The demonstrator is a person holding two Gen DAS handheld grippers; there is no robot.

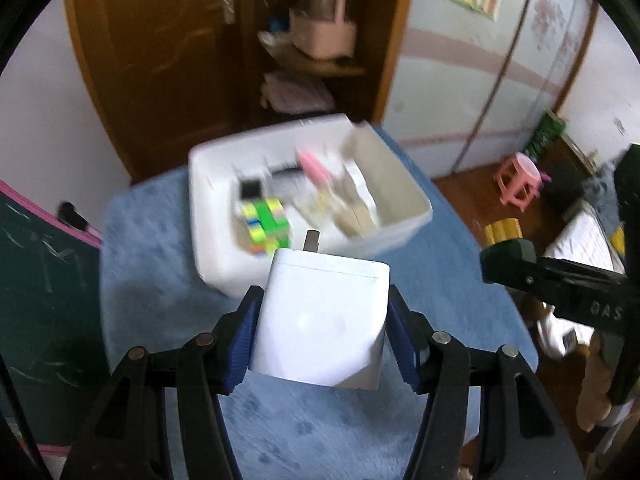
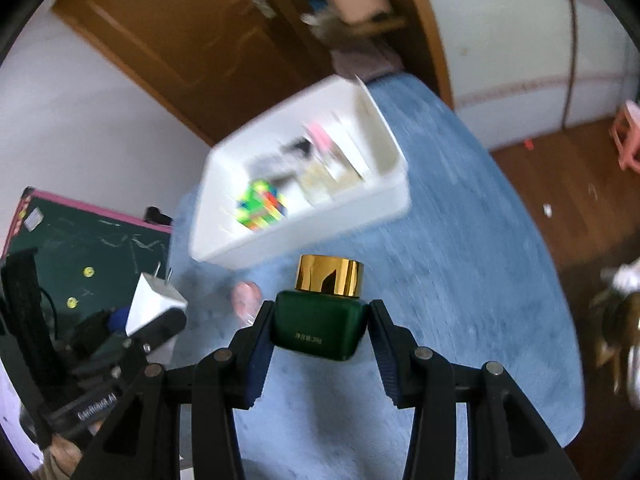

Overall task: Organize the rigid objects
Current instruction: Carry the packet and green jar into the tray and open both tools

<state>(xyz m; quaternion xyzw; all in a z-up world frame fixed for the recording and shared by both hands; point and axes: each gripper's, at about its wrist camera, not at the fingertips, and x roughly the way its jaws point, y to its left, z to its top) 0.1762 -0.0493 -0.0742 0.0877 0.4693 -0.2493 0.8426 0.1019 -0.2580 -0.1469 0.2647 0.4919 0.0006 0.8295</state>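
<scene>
My left gripper (image 1: 322, 332) is shut on a white charger plug (image 1: 320, 320), metal prongs pointing away, held above the blue cloth. The same white charger plug (image 2: 154, 304) shows at the left in the right wrist view. My right gripper (image 2: 320, 330) is shut on a dark green jar with a gold lid (image 2: 322, 308), also lifted off the cloth. Beyond both stands a white bin (image 1: 224, 256) holding a colourful puzzle cube (image 1: 266, 224), a pink item (image 1: 314, 166) and white boxes. The right gripper's green jar (image 1: 508, 262) enters the left wrist view from the right.
A blue fuzzy cloth (image 2: 460, 280) covers the table. A small pink round item (image 2: 246, 298) lies on it near the bin. A green chalkboard (image 2: 92, 252) leans at left. Wooden cabinet (image 1: 160, 60) behind; pink stool (image 1: 520, 184) on the floor at right.
</scene>
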